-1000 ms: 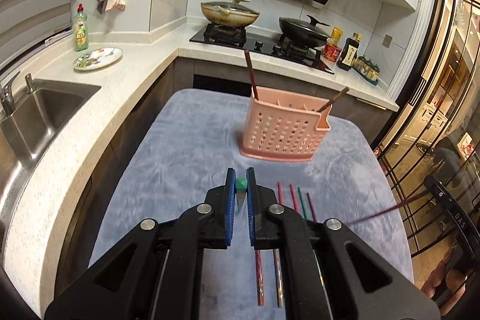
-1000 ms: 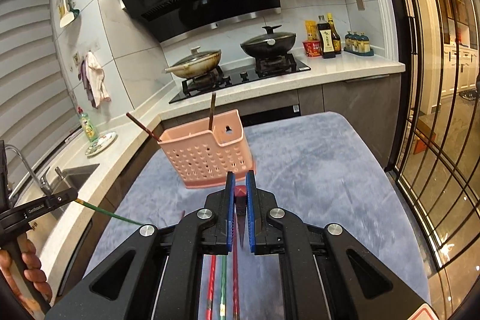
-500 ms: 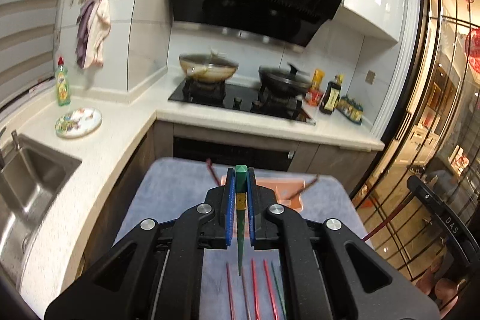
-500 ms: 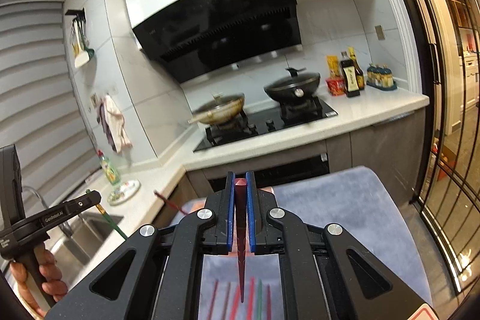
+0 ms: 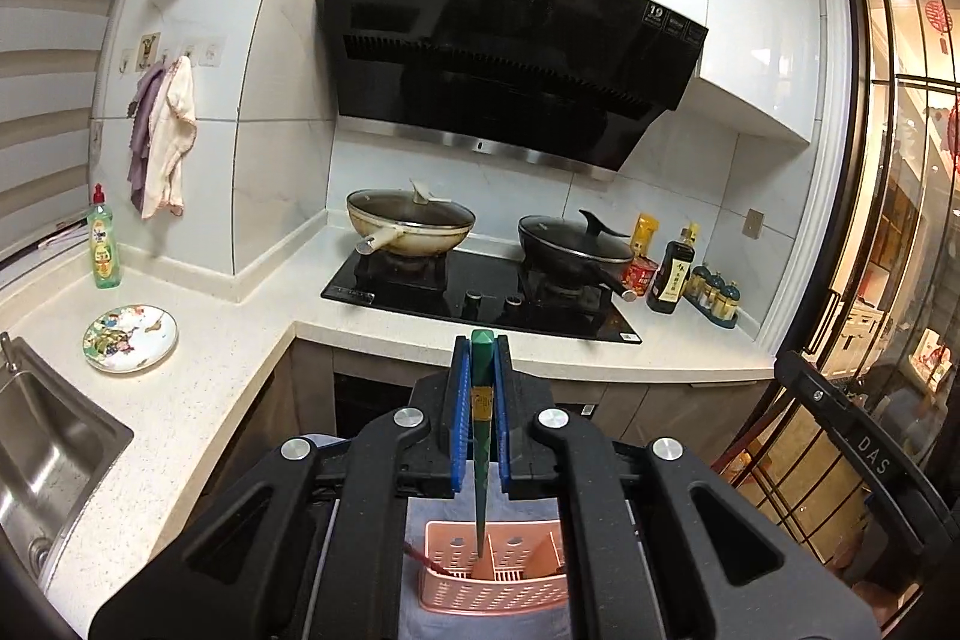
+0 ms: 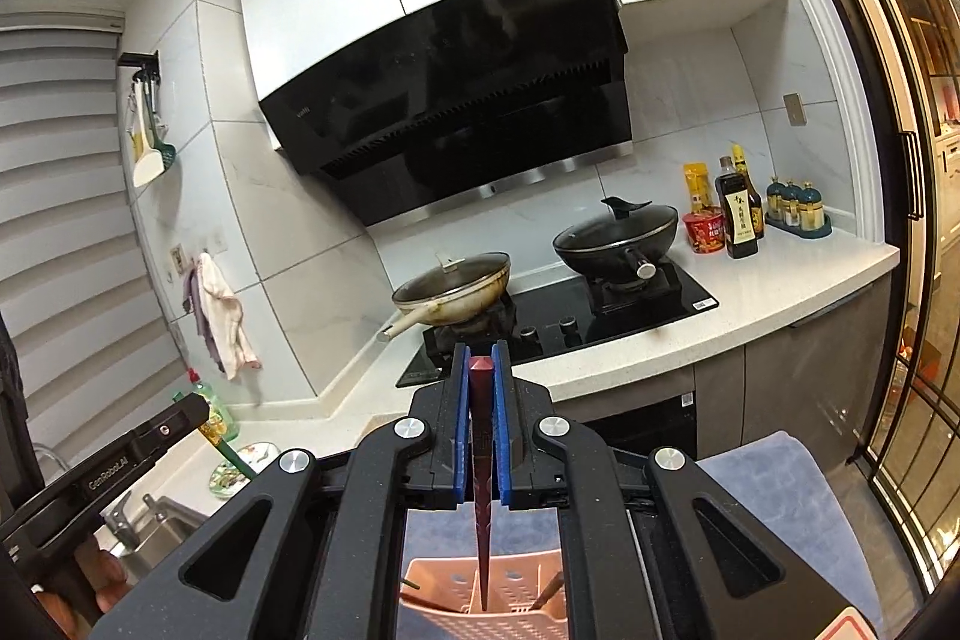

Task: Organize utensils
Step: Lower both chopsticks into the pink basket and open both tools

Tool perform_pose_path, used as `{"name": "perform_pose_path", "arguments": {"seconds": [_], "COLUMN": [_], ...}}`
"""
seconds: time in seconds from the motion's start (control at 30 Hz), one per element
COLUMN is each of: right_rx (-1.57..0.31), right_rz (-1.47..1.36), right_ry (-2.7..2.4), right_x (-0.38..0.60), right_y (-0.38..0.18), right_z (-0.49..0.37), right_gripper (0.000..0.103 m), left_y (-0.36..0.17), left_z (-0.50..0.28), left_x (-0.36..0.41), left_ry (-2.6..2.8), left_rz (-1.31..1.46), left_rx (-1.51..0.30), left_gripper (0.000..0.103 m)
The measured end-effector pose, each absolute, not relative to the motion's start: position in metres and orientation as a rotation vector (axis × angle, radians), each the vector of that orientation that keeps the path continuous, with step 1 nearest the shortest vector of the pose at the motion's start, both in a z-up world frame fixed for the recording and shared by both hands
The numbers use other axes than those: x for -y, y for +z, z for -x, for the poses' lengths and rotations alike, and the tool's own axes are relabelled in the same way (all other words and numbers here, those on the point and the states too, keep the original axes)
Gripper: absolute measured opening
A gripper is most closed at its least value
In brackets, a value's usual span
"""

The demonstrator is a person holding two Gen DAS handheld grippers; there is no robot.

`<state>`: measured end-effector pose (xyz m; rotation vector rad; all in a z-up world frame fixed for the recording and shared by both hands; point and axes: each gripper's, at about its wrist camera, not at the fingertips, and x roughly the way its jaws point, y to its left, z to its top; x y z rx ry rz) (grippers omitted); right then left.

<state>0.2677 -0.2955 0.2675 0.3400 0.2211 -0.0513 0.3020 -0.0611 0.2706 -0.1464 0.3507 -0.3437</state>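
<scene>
Since the earlier frames I have brought both tongs up off the blue cloth and tipped them level, so the loose chopsticks on the cloth have dropped out of sight and the pink basket (image 5: 493, 580) now sits low between the arms. My left gripper (image 5: 482, 412) is clamped tight on the green chopstick (image 5: 480, 490), which hangs point-down with its tip over the basket's middle section. My right gripper (image 6: 480, 424) is pinched shut on the dark red chopstick (image 6: 482, 538), also hanging tip-down above the basket (image 6: 480, 589).

I judge the job partway done: both sticks are lifted and lined up, neither is released yet. How many remain on the cloth I cannot tell from here.

The basket is divided into compartments. In the left view a red stick leans out of its left side and a dark tip shows at the right; in the right view a brown stick leans in the right part. The countertop (image 5: 180, 400) beyond holds a patterned plate (image 5: 130, 338) beside the sink (image 5: 48, 460)
</scene>
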Motion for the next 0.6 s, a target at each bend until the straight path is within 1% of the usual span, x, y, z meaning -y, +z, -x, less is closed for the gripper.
{"name": "perform_pose_path", "arguments": {"seconds": [0.33,0.6], "right_rx": [-0.349,-0.409], "right_rz": [-0.335,-0.331], "right_ry": [-0.075,-0.080], "right_x": [0.300,0.298], "right_y": [0.201,0.173], "right_z": [-0.303,-0.310], "right_gripper": [0.007,0.008], "left_y": [0.204,0.181], "left_z": [-0.338,-0.342], "left_x": [0.071,0.075], "left_ry": [-0.336,-0.334], "left_rz": [0.134,0.124], "left_rx": [-0.480,-0.519], "left_gripper": [0.007,0.008]}}
